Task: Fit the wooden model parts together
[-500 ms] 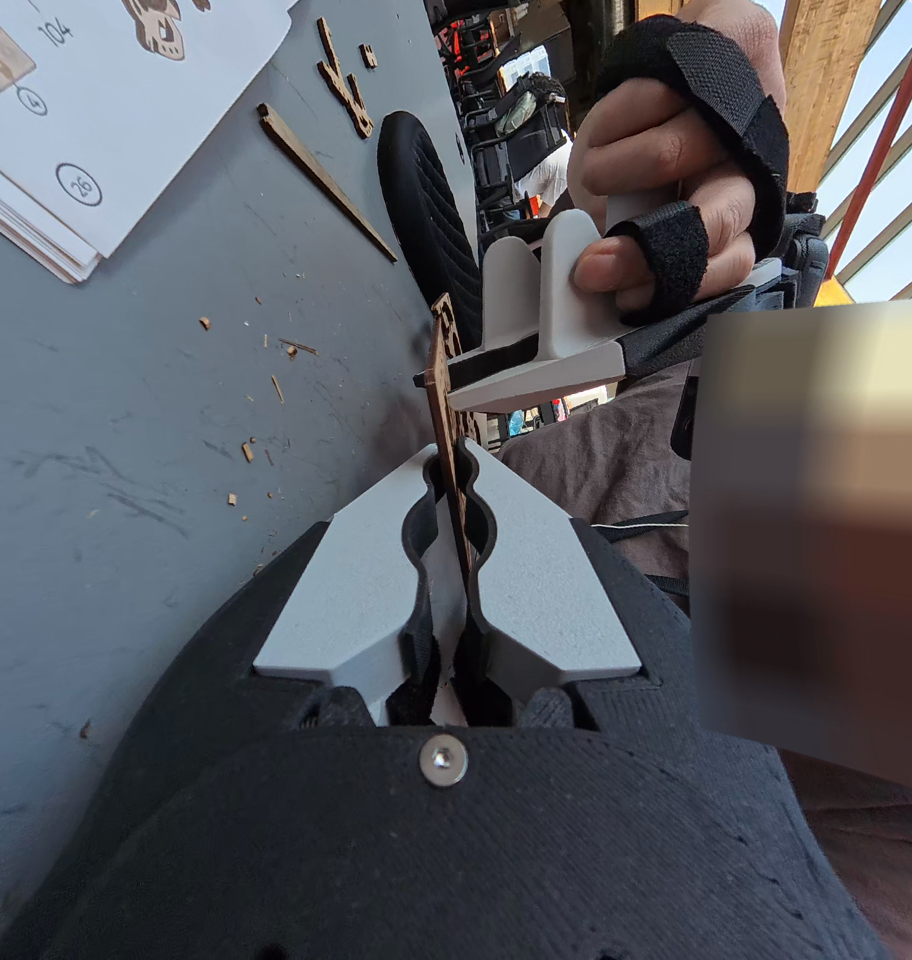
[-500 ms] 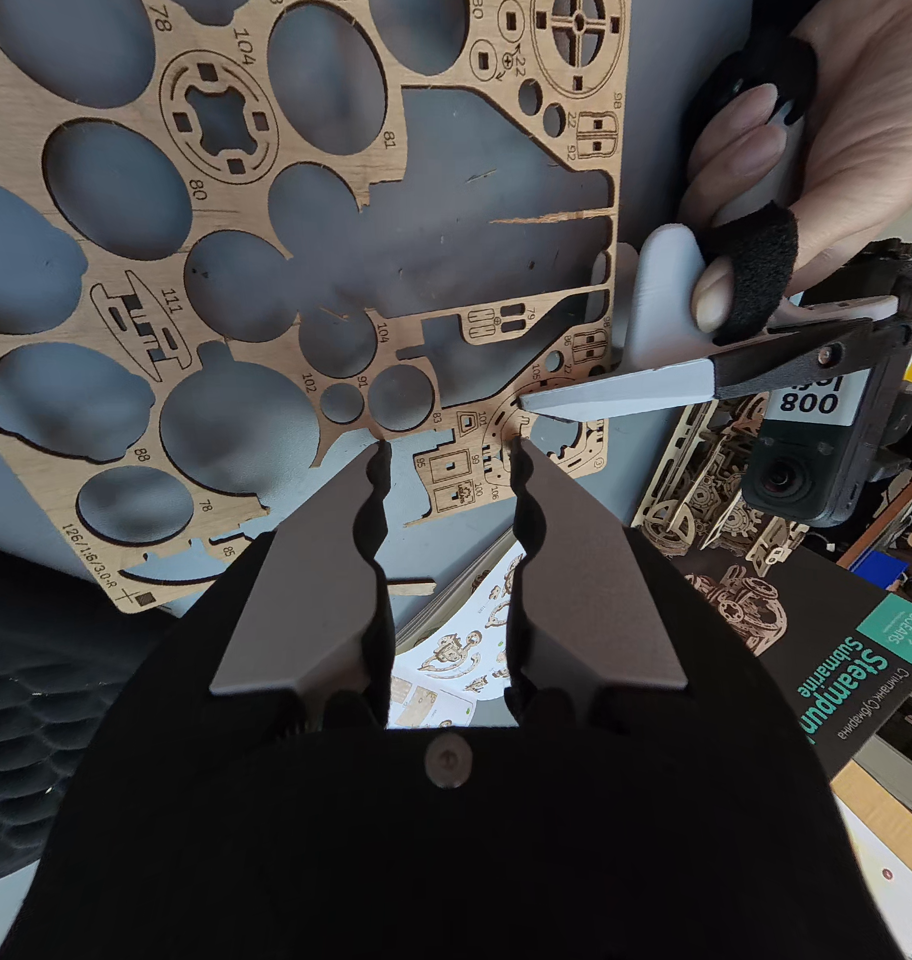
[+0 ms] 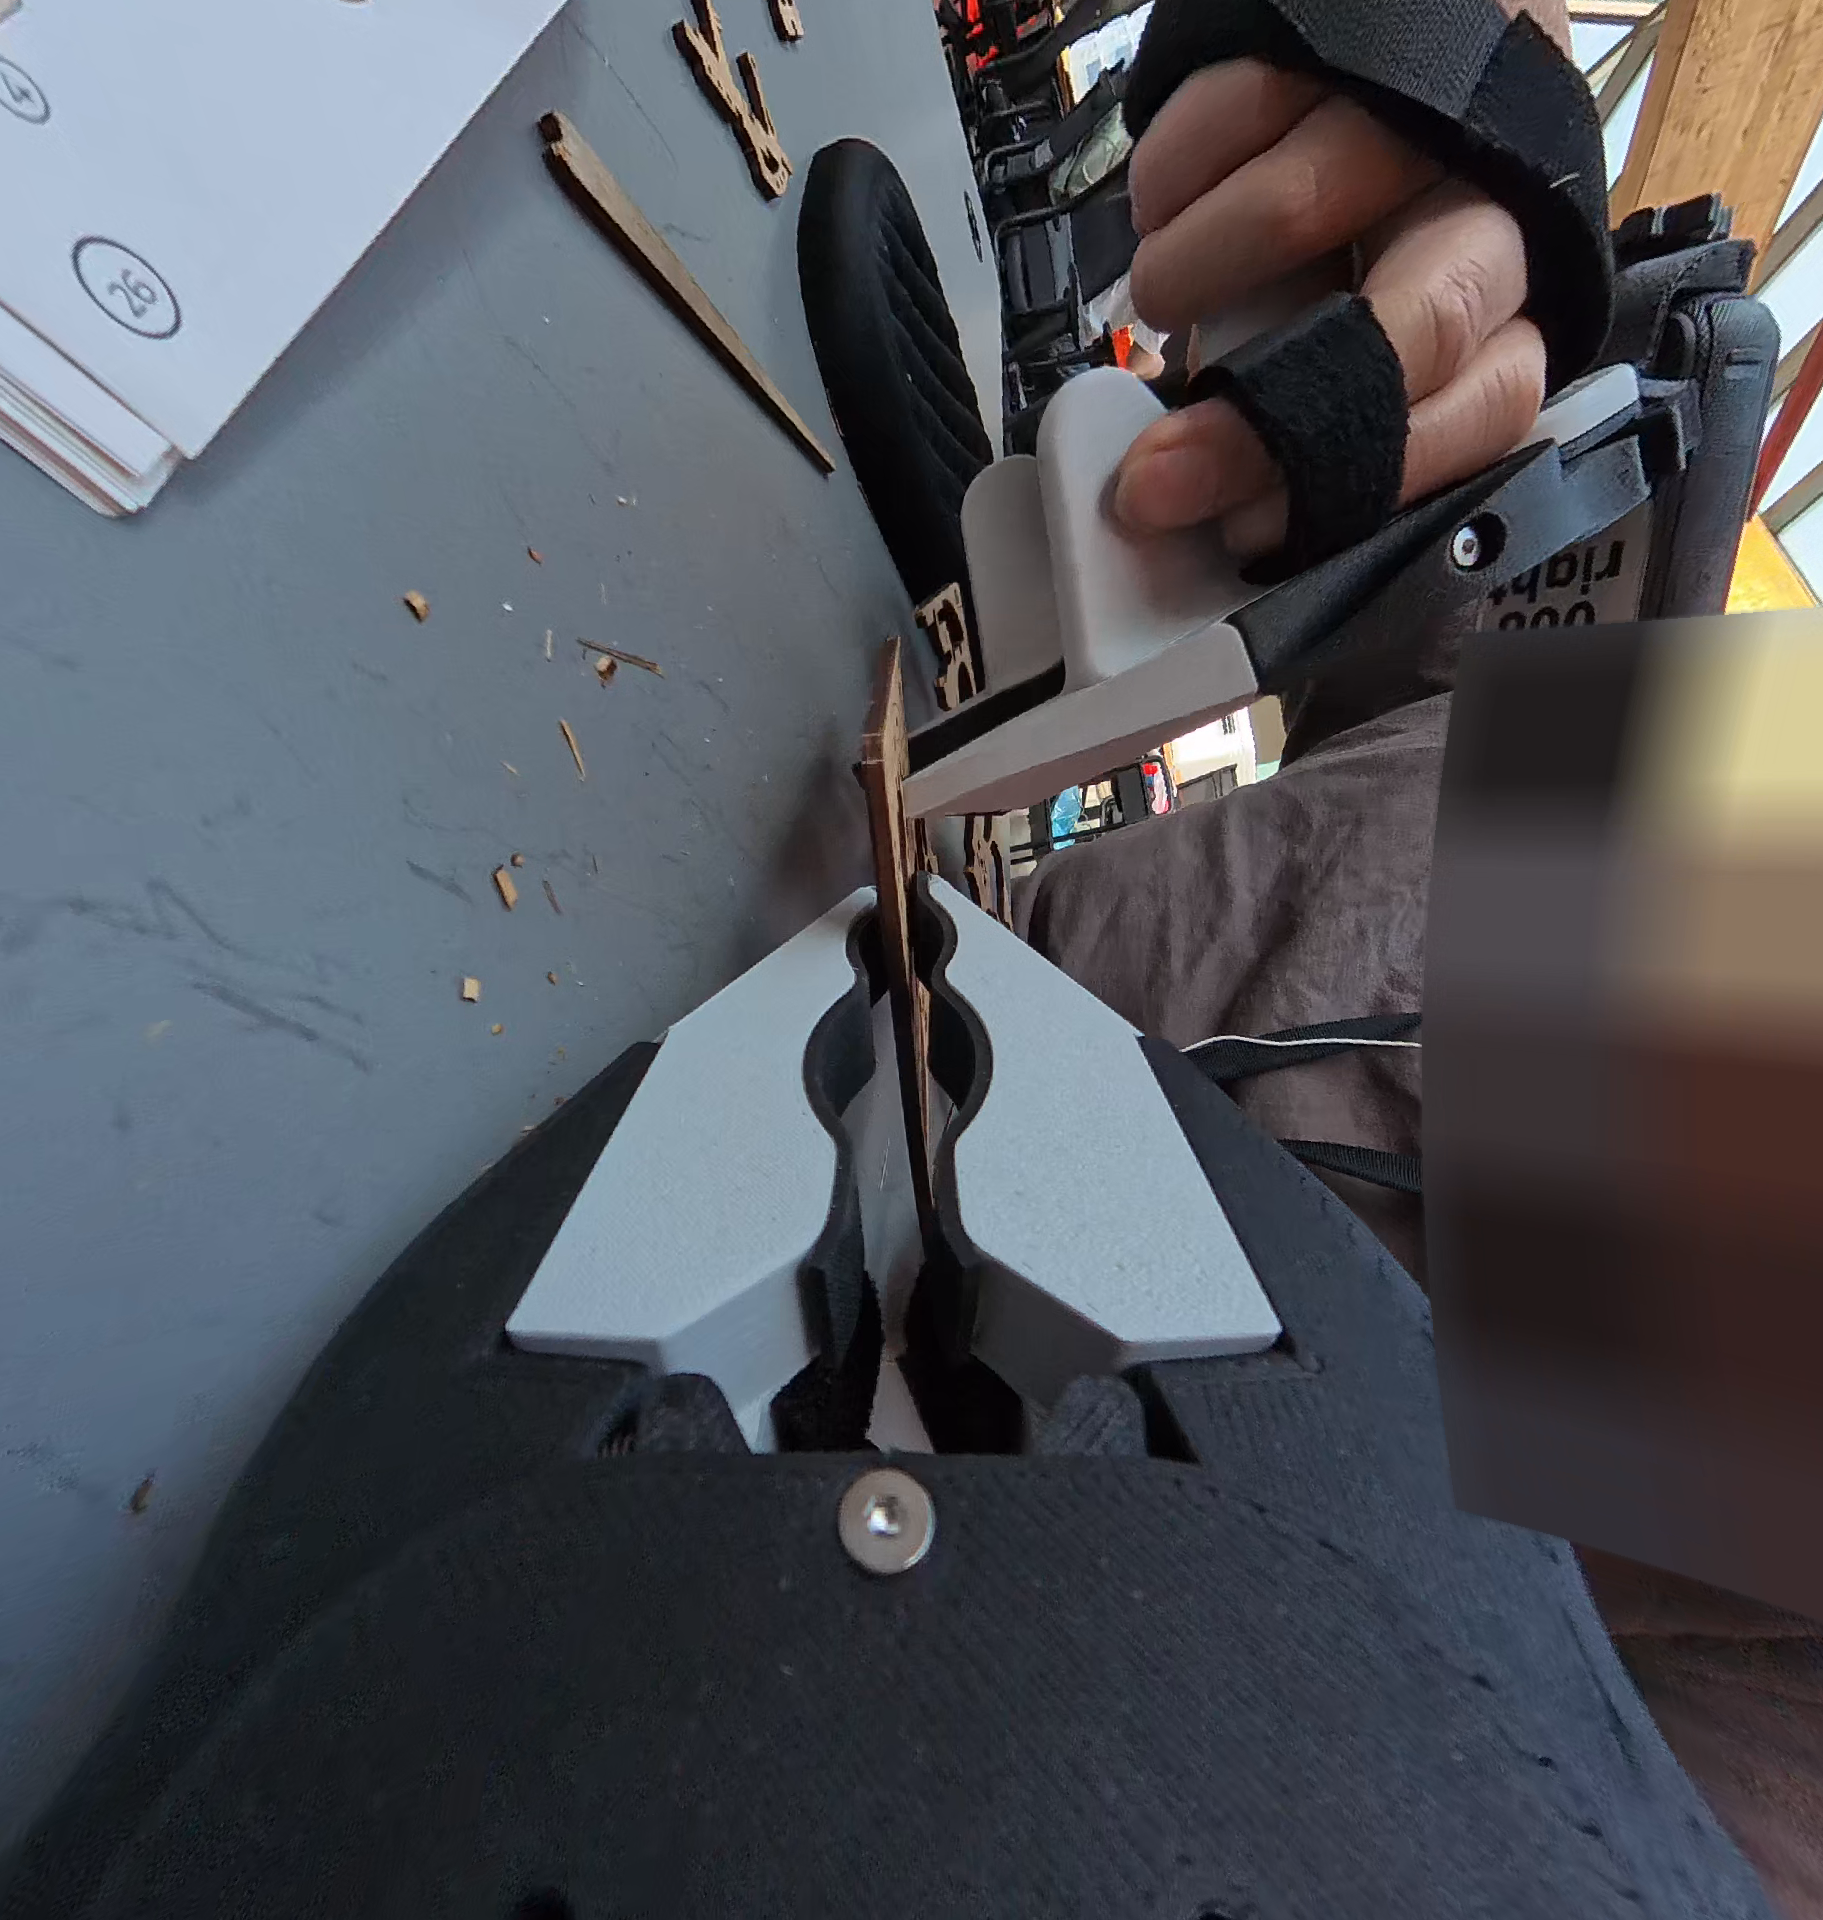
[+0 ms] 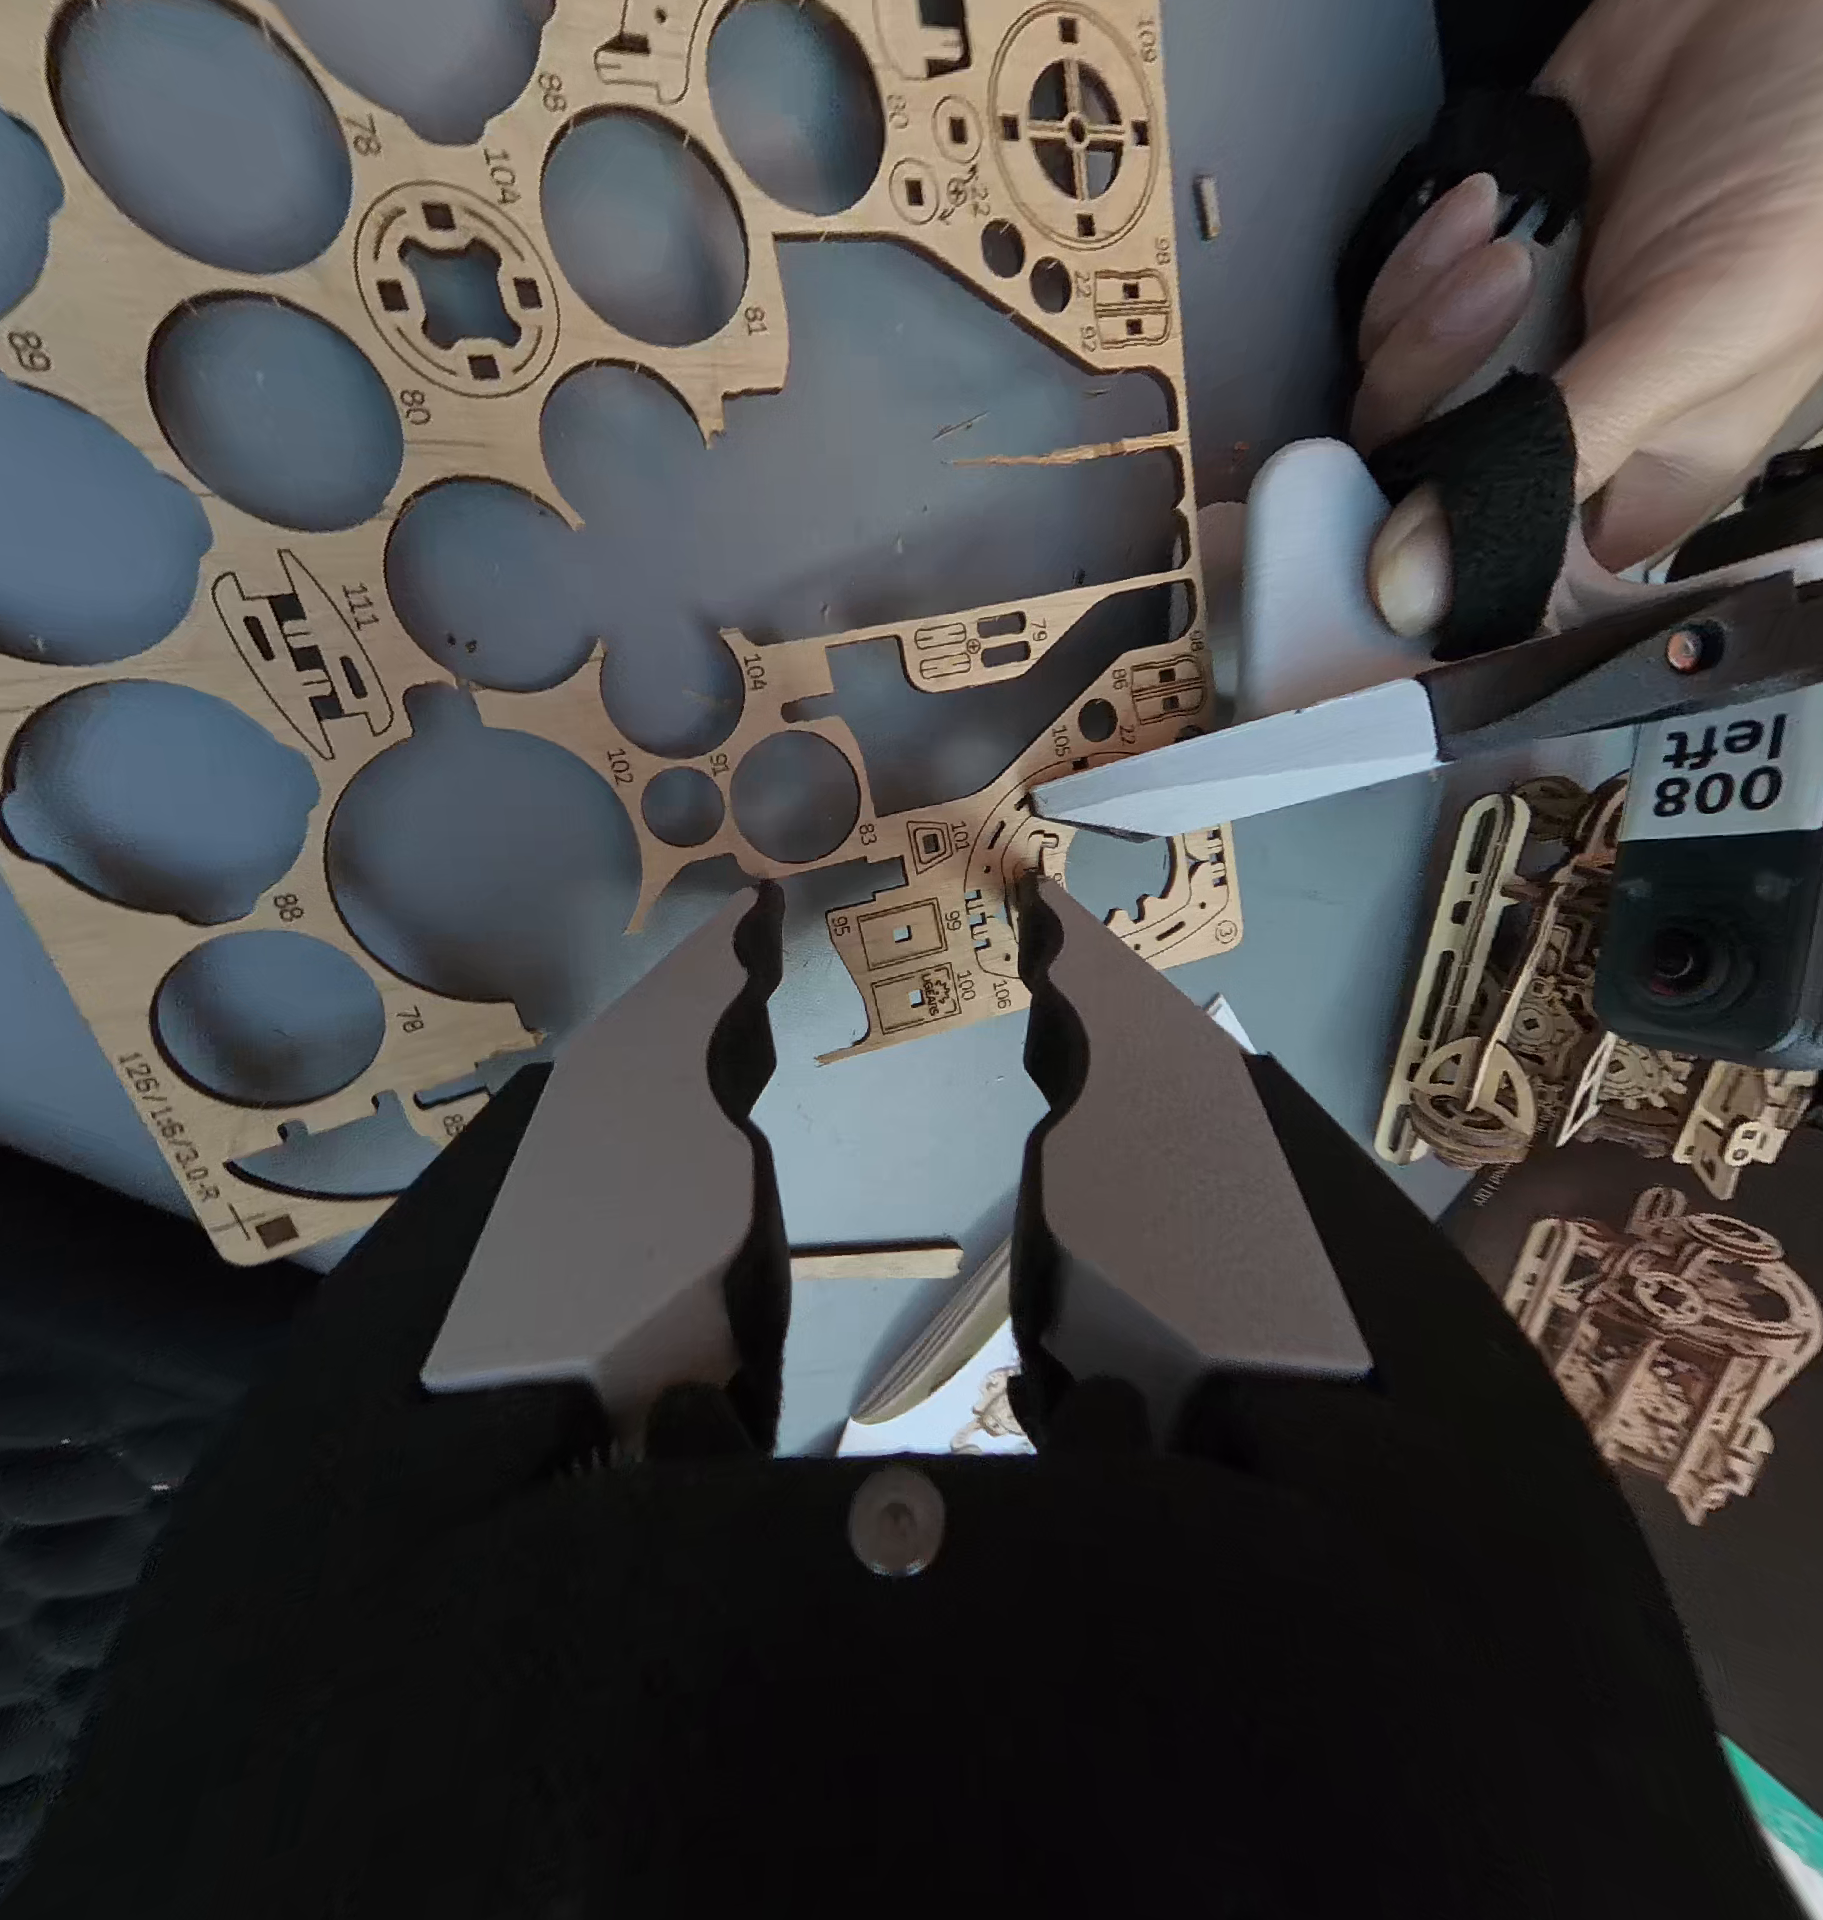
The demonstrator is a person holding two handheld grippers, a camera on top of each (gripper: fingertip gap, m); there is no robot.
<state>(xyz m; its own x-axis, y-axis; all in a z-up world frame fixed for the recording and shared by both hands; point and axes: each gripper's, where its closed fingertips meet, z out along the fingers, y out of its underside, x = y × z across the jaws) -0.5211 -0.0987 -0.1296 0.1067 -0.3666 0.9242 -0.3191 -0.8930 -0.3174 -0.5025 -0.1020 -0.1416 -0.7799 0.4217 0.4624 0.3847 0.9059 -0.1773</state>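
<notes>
Pinching the wooden sheet (image 3: pixel 899 831) edge-on, left jaws closed.

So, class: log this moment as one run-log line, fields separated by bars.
left gripper: shut on wooden sheet, held edge-on | right gripper: open, at sheet's lower corner | loose part: none gripped

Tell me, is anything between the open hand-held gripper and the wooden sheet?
Nothing visible blocks it. The right hand-held gripper is open at the wooden sheet, whose edge the left hand-held gripper clamps.
</notes>
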